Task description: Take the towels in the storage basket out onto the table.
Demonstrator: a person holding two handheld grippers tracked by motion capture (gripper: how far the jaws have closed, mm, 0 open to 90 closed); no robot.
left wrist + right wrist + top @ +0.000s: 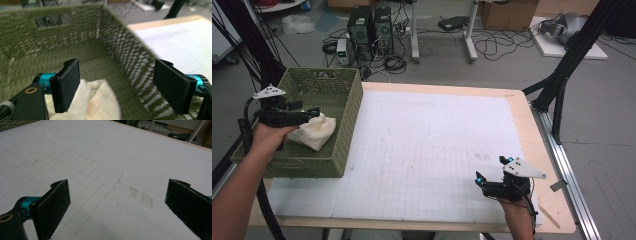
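Woven green plastic first: I've got the basket [343, 131] sitting at the table's [522, 107] left edge, partly overhanging the white gridded mat [432, 150], and a knock against its wall could shove it off the edge. Inside lies the cream cloth [316, 131], bunched against the right-hand wall. My left gripper [314, 112] hangs over the basket just above that cloth, jaws spread wide with nothing between them; in the left gripper view the cloth [95, 100] sits low beside the left pad. My worry: if I close from here, I'd say I pinch only a loose fold and the bundle slips out on the lift, or a pad snags the weave. My right gripper [491, 172] rests near the mat's front right, jaws wide, gripping nothing, well apart from everything.
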